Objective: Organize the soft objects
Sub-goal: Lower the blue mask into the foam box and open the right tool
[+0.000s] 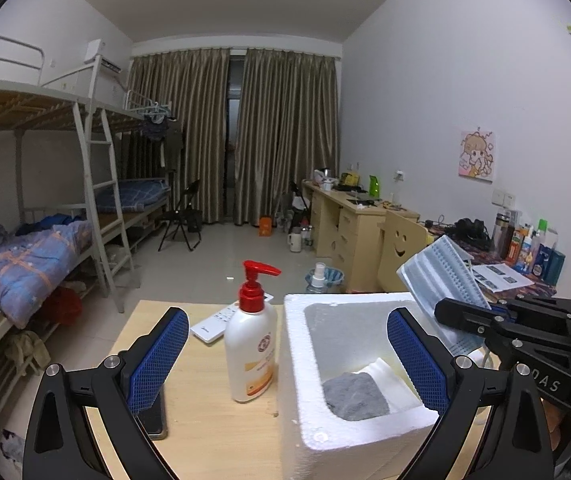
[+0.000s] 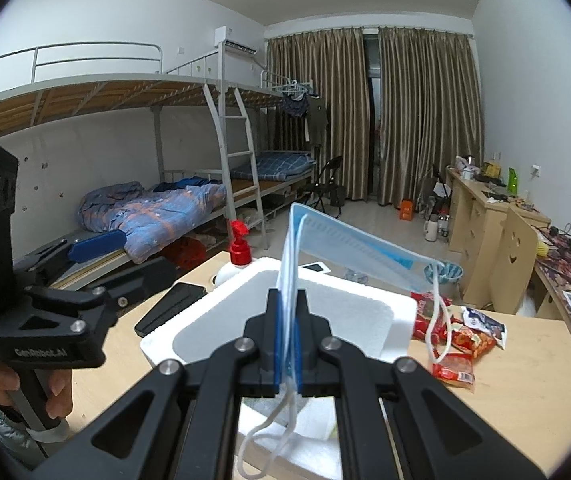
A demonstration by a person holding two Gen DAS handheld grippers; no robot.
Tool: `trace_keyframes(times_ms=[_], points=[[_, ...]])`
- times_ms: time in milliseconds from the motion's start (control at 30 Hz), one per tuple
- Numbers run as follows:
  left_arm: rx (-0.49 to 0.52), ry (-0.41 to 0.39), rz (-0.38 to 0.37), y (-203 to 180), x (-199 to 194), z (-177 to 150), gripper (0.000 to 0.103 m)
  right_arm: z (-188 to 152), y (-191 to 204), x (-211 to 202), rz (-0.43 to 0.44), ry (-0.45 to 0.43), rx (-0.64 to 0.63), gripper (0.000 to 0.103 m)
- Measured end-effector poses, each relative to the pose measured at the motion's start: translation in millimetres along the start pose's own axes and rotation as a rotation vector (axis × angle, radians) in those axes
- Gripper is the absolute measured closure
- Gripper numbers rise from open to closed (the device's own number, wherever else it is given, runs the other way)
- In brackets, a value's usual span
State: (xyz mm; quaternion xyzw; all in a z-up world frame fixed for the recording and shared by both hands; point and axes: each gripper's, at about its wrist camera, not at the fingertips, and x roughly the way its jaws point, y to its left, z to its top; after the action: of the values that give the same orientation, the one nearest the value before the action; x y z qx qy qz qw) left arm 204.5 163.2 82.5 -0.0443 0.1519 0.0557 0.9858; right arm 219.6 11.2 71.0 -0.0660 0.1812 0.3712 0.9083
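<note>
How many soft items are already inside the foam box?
1: a grey cloth lies on the floor of the foam box, near its front wall. The face mask is not in yet; the right claw holds it above. The box's near corner is hidden.

Dorm room: white walls, bunk beds (image 1: 45,200), brown curtains (image 1: 237,132), wooden desks (image 1: 349,216).

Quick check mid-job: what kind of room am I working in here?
Most likely a shared dorm room: metal bunk beds with a ladder along one wall, a row of study desks opposite, and closed curtains across the far end.
</note>
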Motion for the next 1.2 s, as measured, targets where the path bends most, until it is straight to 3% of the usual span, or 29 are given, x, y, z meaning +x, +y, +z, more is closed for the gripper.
trace_keyframes(times_ms=[467, 533, 633, 800, 1200], points=[[-0.037, 0.007, 0.015, 22, 5, -3, 0.003, 2, 4, 29, -0.012, 0.063, -0.010, 0.095], [-0.038, 0.007, 0.016, 22, 5, -3, 0.003, 1, 3, 32, -0.023, 0.074, -0.011, 0.092], [-0.040, 0.011, 0.014, 24, 7, -4, 0.003, -1, 5, 35, -0.027, 0.087, -0.005, 0.071], [-0.036, 0.009, 0.017, 23, 8, -4, 0.003, -1, 5, 31, -0.023, 0.080, 0.003, 0.057], [-0.031, 0.003, 0.016, 19, 4, -5, 0.003, 2, 1, 17, -0.027, 0.059, 0.022, 0.057]])
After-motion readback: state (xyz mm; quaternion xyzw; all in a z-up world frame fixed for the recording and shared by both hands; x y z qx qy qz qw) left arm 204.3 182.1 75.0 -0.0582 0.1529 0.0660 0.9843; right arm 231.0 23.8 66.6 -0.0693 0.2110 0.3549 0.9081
